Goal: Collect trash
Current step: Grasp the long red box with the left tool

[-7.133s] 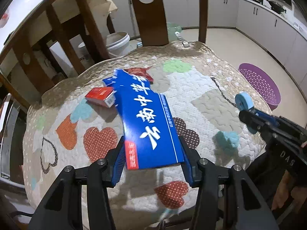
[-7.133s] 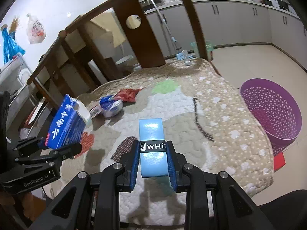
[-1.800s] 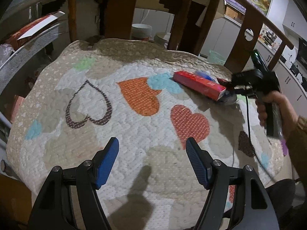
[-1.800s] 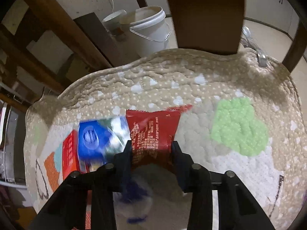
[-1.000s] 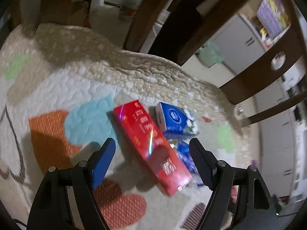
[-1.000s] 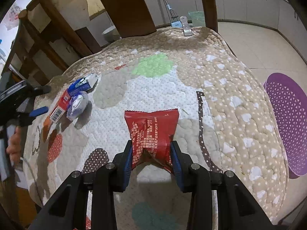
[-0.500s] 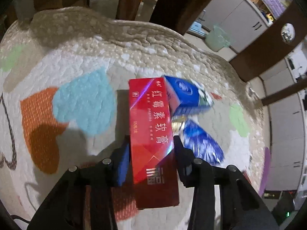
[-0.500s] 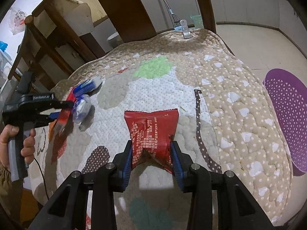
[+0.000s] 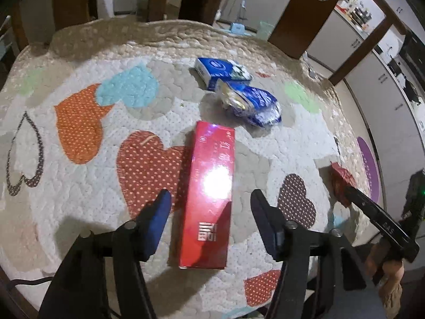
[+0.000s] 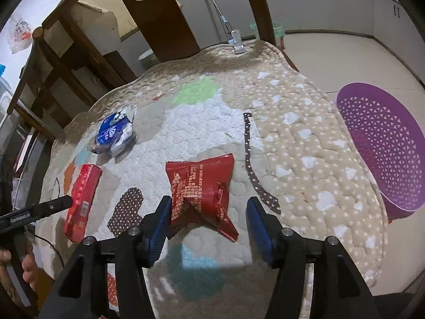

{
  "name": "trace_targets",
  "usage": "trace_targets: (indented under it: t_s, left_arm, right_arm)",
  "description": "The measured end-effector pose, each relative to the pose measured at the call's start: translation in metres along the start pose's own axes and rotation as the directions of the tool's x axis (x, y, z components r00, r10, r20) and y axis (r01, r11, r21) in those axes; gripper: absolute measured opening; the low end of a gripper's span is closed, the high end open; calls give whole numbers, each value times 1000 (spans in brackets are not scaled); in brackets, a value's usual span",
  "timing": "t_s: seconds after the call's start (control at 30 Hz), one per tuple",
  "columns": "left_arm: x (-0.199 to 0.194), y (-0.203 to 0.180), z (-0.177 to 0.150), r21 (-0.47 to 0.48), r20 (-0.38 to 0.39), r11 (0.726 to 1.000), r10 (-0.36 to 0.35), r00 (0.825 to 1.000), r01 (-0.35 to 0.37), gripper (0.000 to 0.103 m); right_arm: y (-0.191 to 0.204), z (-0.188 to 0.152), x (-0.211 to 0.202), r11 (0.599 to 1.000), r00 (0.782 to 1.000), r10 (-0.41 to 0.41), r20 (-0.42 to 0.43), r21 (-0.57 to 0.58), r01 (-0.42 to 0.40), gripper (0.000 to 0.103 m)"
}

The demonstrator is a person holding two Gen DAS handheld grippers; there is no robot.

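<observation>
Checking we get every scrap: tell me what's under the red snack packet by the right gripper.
The red snack packet lies between the open right gripper fingers on the quilted cover. Only quilt shows around its edges; whatever sits beneath its middle is covered.

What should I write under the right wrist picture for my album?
Open right gripper around a red snack bag on the heart quilt, purple basket nearby.

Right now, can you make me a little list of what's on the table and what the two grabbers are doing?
left gripper: open, around the red box, not squeezing
right gripper: open, red snack bag between its fingers
still on quilt: blue tissue pack, crumpled blue wrapper
trash basket: purple, on the floor beside the table
</observation>
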State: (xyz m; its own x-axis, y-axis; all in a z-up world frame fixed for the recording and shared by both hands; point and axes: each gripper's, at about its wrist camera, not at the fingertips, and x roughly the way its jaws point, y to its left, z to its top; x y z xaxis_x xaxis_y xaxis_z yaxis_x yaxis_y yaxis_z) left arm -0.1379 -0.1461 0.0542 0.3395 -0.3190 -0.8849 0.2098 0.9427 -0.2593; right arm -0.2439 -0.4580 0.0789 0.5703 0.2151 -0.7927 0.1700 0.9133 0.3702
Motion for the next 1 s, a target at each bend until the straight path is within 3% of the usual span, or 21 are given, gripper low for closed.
trace_targets:
  t_s: [0.1,0.23,0.6,0.67,0.7,0.77,1.0]
  left_arm:
    - [-6,3,-4,0,7,1000,9,1000,-9,63]
    - [-1,-4,-7,58,29,997,57,998,-59,74]
    - [36,-22,-9,171,14,966,193,981,-192,74]
    - [38,-24,-12,173,7,965,200,980,-198,73]
    - [38,-24,-13,171,0,967,194,981,-192,71]
    - [37,-27,-15,173,-9,968,186,983,-182,39]
    - [12,-39,-18,155,35,980,124,992,-128,39]
  right_arm:
    - [4,-2,-5,1000,1000,-12,6,-18,12,62]
    - [8,-5,-10,998,999,-33,22,-56,34,64]
    - [21,6,12,995,1000,-28,-7,-99,27,64]
    - [24,8,16,993,999,-35,-9,-110,34,59]
    - [25,9,19,993,999,-43,-11,-115,41,58]
    - [25,9,21,992,999,-53,-8,-118,52,52]
    - [19,3,13,996,1000,-9,8,-88,10,44]
